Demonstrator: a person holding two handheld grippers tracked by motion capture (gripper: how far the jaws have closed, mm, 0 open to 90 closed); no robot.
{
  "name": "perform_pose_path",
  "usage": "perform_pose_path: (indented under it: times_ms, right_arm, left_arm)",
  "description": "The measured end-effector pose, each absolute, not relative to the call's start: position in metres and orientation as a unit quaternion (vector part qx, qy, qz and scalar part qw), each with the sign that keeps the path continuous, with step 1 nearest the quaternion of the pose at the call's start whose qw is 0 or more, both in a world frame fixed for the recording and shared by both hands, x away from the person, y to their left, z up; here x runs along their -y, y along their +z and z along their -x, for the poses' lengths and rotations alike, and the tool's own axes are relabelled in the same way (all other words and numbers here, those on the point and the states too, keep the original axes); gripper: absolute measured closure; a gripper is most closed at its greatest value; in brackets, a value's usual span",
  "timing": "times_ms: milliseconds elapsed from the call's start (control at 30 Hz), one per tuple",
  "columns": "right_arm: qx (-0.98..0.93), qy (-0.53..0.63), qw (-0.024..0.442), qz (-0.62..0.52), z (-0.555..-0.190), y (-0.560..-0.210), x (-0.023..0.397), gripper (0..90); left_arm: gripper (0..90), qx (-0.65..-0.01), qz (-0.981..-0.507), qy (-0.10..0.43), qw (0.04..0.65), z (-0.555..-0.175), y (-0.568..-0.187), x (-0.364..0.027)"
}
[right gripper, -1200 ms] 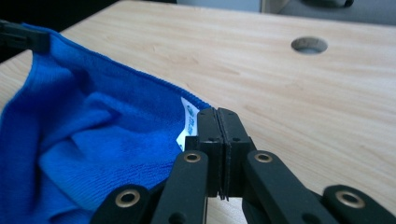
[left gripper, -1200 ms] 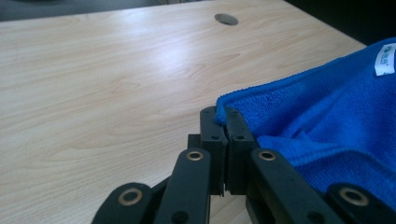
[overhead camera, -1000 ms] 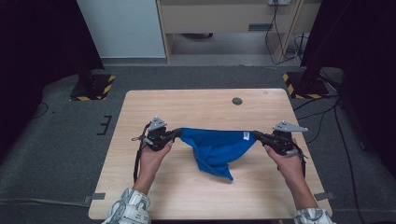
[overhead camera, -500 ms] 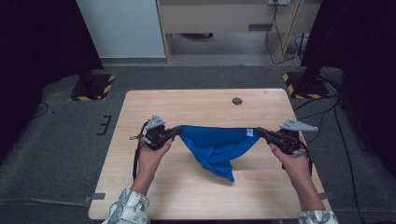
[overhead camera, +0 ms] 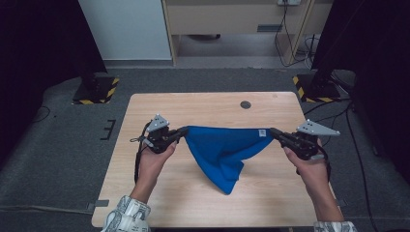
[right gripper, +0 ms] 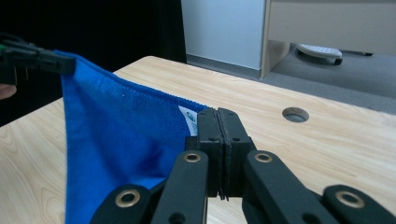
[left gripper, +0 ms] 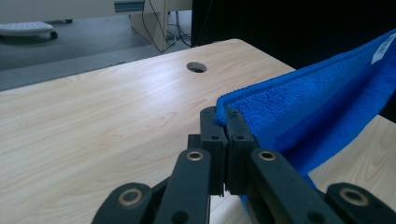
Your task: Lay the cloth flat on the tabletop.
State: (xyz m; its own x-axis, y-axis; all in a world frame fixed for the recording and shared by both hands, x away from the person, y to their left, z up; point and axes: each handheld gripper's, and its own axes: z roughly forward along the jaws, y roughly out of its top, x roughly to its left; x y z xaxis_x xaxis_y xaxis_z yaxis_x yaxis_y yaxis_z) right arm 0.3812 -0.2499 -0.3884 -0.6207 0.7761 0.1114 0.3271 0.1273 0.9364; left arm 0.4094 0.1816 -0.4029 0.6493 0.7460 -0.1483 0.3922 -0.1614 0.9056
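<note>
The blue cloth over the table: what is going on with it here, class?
A person holds a gripper in each hand. The left gripper and the right gripper are each shut on a top corner of the blue cloth, stretching its upper edge between them above the wooden table. The rest hangs to a point by the tabletop.

A cloth point(overhead camera: 220, 150) is stretched above the counter point(overhead camera: 159, 108) between the left gripper point(overhead camera: 182, 132) at its left corner and the right gripper point(overhead camera: 274, 133) at its right. A hole point(overhead camera: 245, 104) is set behind them.
</note>
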Motion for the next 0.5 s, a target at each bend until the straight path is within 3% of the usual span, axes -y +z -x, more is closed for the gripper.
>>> perform_pose_path:
  times_ms: [500]
  right_arm:
    - [-0.723, 0.549, 0.225, -0.354, -0.372, -0.349, 0.252, 89.0]
  left_arm:
    - [88.2, -0.362, -0.746, 0.199, 0.522, -0.4, -0.371, -0.18]
